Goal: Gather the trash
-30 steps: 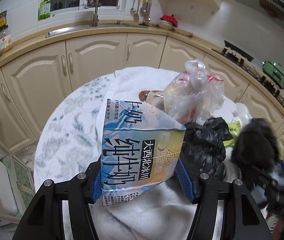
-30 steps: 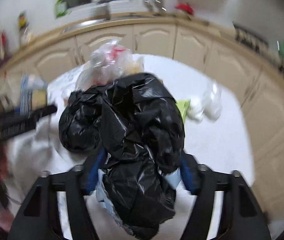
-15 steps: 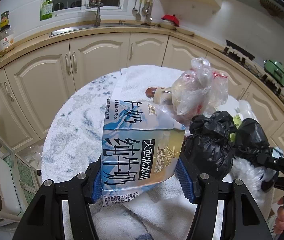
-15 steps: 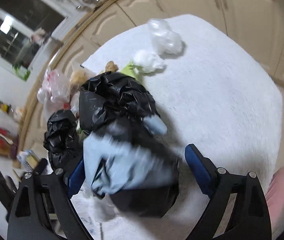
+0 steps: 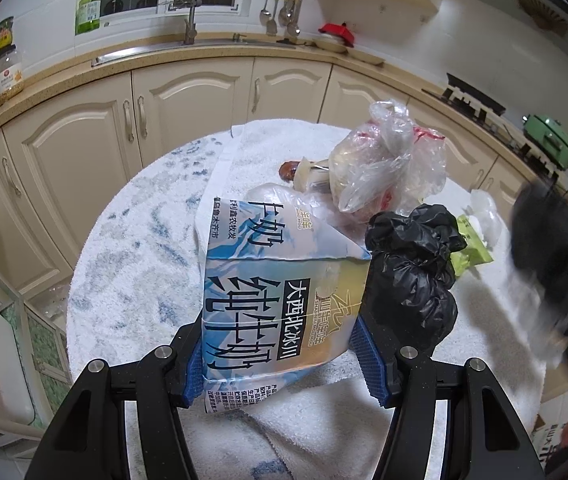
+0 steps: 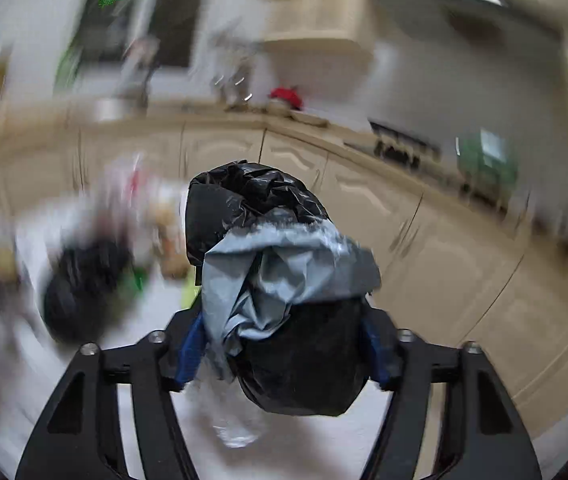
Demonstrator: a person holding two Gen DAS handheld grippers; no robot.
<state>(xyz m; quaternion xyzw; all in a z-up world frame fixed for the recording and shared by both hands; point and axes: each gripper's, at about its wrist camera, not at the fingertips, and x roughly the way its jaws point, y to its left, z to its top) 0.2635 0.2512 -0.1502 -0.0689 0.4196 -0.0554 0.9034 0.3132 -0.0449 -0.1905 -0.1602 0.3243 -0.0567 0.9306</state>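
My left claw [image 5: 284,360] clamps the milk carton [image 5: 275,300], same as a second ago. My right claw [image 6: 284,356] has just been closing on the black bag [image 6: 279,280]; a second ago the bag sat on the table, now it's lifted, view blurred. A second black bag [image 5: 412,276] touches the carton's right side. Table [image 5: 131,264] bare on the left up to the rim. Clear bag [image 5: 388,168] behind. Carton blue-white, top flattened; held bag crumpled with grey-blue film.
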